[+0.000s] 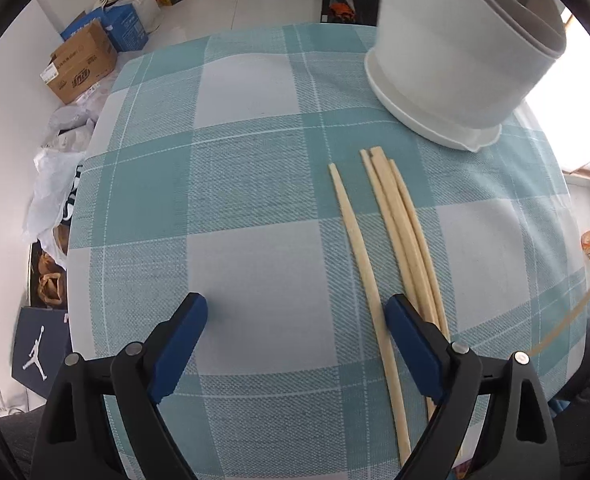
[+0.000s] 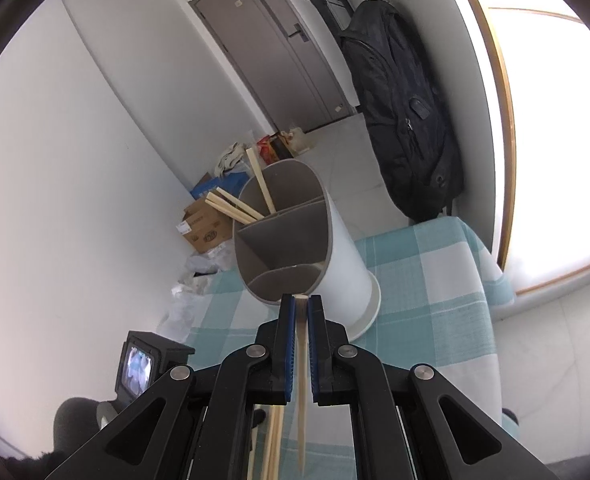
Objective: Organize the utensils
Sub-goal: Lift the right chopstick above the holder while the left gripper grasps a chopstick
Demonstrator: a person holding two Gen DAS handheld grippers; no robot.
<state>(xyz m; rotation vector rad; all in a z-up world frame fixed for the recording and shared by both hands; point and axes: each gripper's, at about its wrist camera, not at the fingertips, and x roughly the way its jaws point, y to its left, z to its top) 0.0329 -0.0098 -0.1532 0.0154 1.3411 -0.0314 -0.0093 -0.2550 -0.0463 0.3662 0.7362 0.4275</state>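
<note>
Right gripper (image 2: 302, 300) is clamping one pale wooden chopstick (image 2: 302, 360) between its blue pads, jaws nearly together. The stick's blunt square end is poking just past the fingertips toward the holder; its long axis is running back along the gripper's line, the tapered tip hanging down toward the camera.

Utensil holder (image 2: 335, 248) is standing on the checked tablecloth (image 2: 435, 280) just ahead of the gripper: a white, smooth oval tub with a flared base and grey inner walls splitting it into compartments. Three chopsticks (image 2: 235, 206) are already leaning in the far compartment, square ends up and out over the rim, slanting left. The near compartments are showing only grey walls.

Left gripper (image 1: 297, 312) is hanging wide open over the table, pointing steeply down, nothing between the blue pads. Four loose chopsticks (image 1: 391, 216) are lying flat on the cloth: one apart on the left, three bunched and touching. Their long axes are running from the gripper's right finger (image 1: 411, 344) away toward the holder's base, far ends falling short of it. The right finger is sitting between the single stick and the bunch.

Cloth is woven, teal and white plaid.
</note>
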